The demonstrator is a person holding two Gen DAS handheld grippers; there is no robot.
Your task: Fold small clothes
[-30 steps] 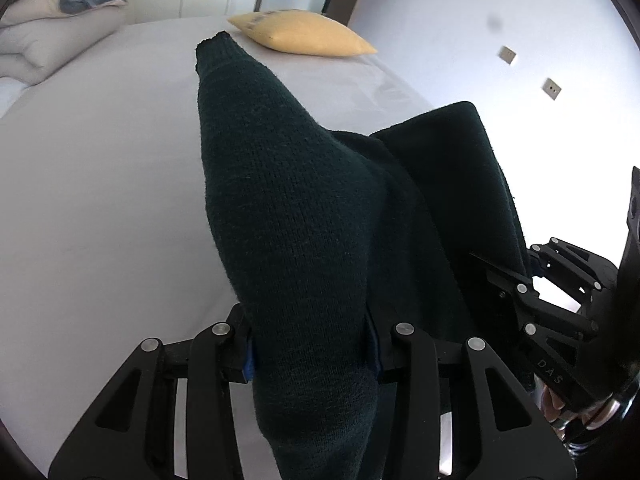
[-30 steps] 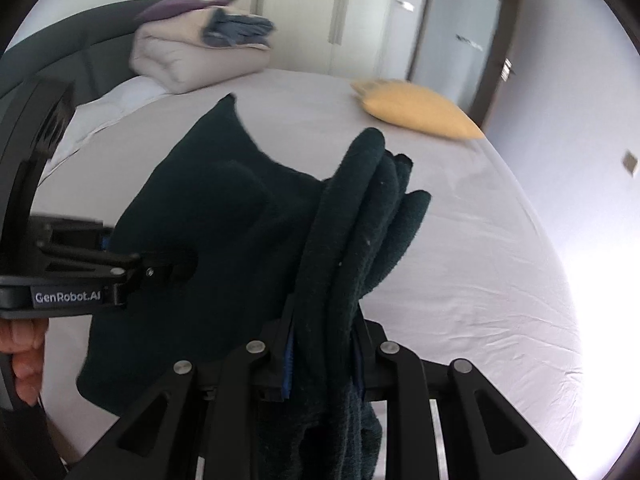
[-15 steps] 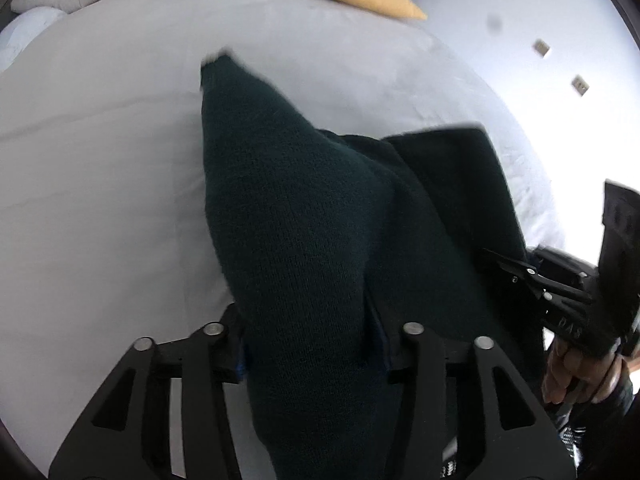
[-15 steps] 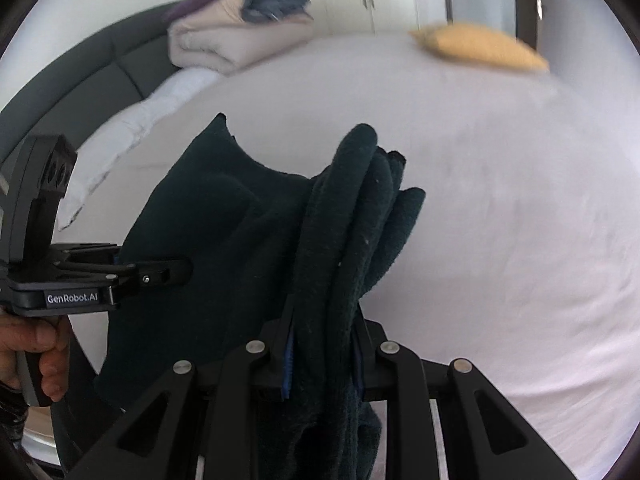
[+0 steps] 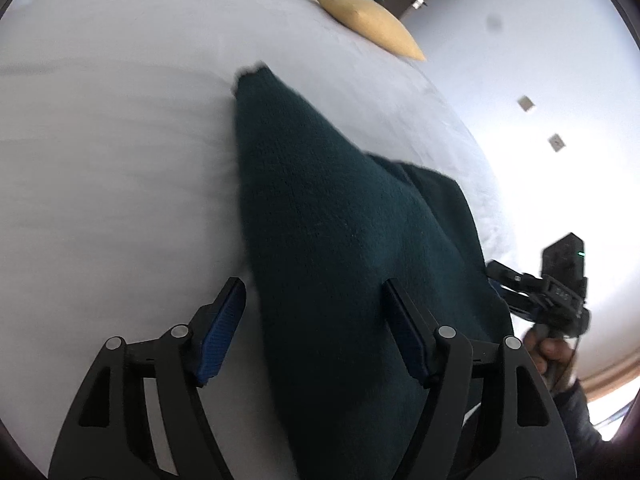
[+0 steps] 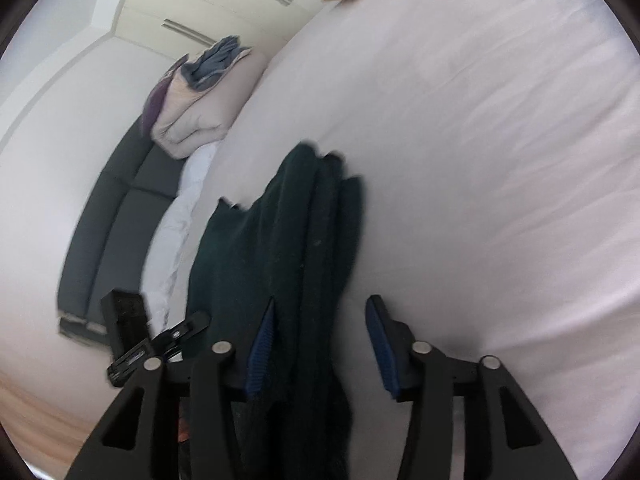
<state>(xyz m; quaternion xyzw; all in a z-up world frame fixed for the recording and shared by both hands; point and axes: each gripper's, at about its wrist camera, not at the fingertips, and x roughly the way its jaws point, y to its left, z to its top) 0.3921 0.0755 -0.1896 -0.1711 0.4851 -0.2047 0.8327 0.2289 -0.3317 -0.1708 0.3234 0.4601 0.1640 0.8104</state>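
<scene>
Letting go: both tongs have just spread.

My left tongs [image 5: 314, 320] and right tongs [image 6: 320, 344] gape around the dark green knitted garment [image 5: 320, 220], a moment ago pinched, now lying near the white bed's [image 5: 120, 160] edge; fold laid down, I judge.

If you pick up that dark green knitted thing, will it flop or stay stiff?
Probably floppy: the dark green knit sags in loose folds on the bed. It looks thick, so likely a bit heavy for its size. Its fuzzy surface should grip, not slip.

Both tools, left tool [image 5: 312, 304] and right tool [image 6: 320, 320], were matte black, with silver screws and ribbed blue pads [image 5: 220, 328].
</scene>
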